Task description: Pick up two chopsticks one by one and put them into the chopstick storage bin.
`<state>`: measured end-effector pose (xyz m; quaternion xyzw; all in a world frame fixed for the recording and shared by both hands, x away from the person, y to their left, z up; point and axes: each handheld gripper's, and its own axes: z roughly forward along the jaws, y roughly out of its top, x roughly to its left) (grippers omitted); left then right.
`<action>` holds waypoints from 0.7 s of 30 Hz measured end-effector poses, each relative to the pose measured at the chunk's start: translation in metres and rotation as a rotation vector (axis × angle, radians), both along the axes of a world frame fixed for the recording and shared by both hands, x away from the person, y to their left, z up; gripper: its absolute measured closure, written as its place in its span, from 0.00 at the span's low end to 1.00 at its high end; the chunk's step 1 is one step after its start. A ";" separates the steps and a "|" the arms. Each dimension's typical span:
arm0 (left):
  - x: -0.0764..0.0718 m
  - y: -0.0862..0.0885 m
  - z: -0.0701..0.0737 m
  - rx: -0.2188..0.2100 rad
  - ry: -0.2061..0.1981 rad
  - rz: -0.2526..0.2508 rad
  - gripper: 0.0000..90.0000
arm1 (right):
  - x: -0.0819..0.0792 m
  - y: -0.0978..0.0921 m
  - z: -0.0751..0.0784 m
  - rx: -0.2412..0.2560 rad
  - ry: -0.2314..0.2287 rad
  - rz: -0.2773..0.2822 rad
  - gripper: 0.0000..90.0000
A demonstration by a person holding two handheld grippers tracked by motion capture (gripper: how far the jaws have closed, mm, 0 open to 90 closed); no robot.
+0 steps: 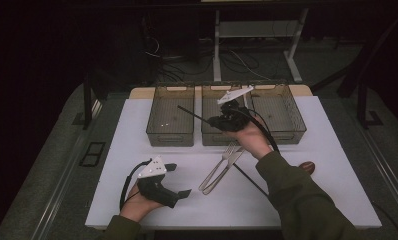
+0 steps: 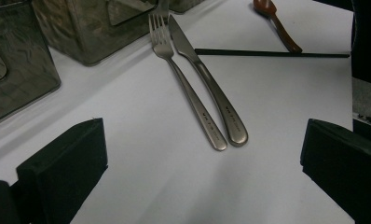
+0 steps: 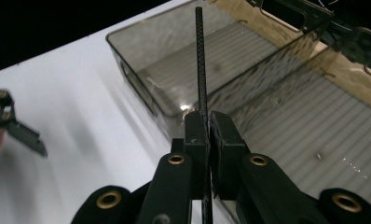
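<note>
My right gripper (image 1: 214, 121) hovers over the middle bin (image 1: 213, 137). It is shut on a black chopstick (image 1: 192, 114) that sticks out to the left, towards the left bin (image 1: 170, 135). In the right gripper view the jaws (image 3: 208, 126) pinch the chopstick (image 3: 201, 60) above the smoky bins (image 3: 141, 60). My left gripper (image 1: 181, 180) rests low at the near left of the table, open and holding nothing. Between its jaws (image 2: 204, 163), farther off, a steel fork (image 2: 183, 79) and knife (image 2: 211, 88) lie side by side.
A second black chopstick (image 1: 249, 179) lies on the white table (image 1: 312, 200) near the fork and knife (image 1: 219, 167). A brown wooden spoon (image 1: 307, 166) lies beside the right sleeve. A third bin (image 1: 279, 117) stands at the back right.
</note>
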<state>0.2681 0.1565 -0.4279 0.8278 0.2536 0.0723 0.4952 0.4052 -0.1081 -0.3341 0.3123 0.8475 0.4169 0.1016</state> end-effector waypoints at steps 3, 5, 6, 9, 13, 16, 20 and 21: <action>0.000 0.000 0.000 -0.002 -0.002 -0.003 0.00 | 0.009 0.010 0.002 -0.003 -0.001 -0.006 0.94; 0.000 0.000 0.001 -0.002 -0.005 -0.005 0.00 | 0.014 0.017 0.004 -0.009 -0.001 -0.006 0.94; 0.000 0.000 0.001 -0.004 -0.005 -0.006 0.00 | 0.016 0.021 0.004 -0.008 0.002 -0.009 0.94; 0.000 0.001 0.002 -0.004 -0.008 -0.008 0.00 | 0.024 0.033 0.004 -0.019 0.009 -0.013 0.95; 0.000 0.001 0.002 -0.001 -0.012 -0.015 0.00 | 0.034 0.047 0.000 -0.029 0.020 -0.026 0.94; -0.001 0.001 0.002 -0.006 -0.011 -0.017 0.00 | 0.040 0.056 -0.005 -0.039 0.034 -0.036 0.94; -0.001 0.001 0.002 -0.010 -0.006 -0.016 0.00 | 0.047 0.068 -0.014 -0.050 0.060 -0.045 0.94; -0.001 0.001 0.002 -0.011 -0.005 -0.017 0.00 | 0.049 0.071 -0.017 -0.054 0.064 -0.048 0.94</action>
